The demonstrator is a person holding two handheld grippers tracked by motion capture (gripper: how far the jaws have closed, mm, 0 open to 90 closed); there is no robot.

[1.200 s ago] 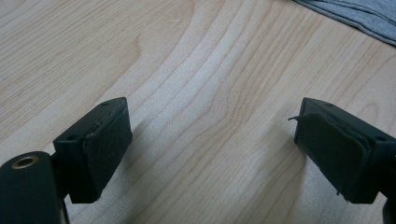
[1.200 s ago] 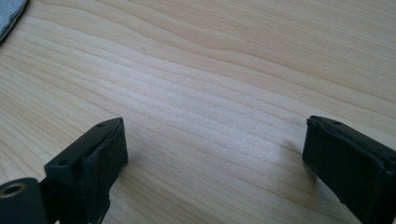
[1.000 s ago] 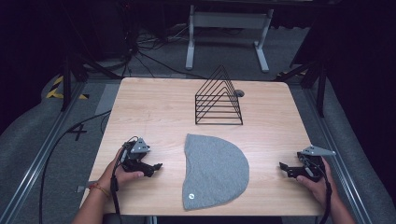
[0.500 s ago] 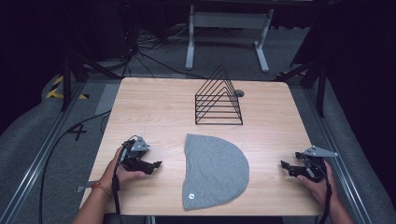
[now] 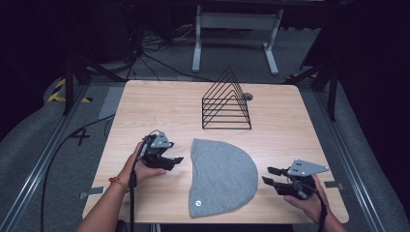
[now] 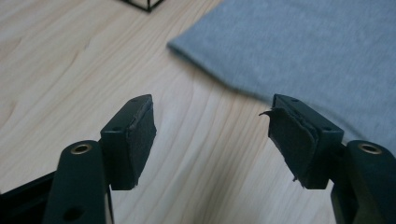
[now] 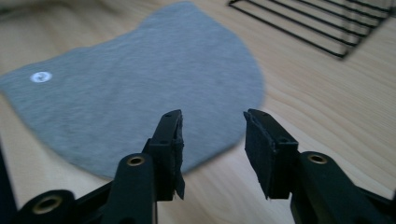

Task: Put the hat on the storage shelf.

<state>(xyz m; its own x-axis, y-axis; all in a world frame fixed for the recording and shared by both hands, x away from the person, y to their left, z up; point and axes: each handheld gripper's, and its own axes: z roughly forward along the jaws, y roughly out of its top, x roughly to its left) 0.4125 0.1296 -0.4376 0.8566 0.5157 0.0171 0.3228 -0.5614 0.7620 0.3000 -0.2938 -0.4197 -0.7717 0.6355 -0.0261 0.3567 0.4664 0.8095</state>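
Black wire rack (image 5: 226, 102) near bench (image 5: 159, 108) far edge; grey cloth (image 5: 220, 176) flat, near front edge.

1 grey cloth (image 5: 222, 176), 1 wire rack (image 5: 226, 102), 2 grippers.

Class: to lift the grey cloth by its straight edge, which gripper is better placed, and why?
Probably the left gripper: its open jaws point at the grey cloth's straight edge, close by. The right gripper faces the curved side.

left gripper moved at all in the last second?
No. In the high view the left gripper sits the same way beside the grey cloth's straight edge, short of the wire rack.
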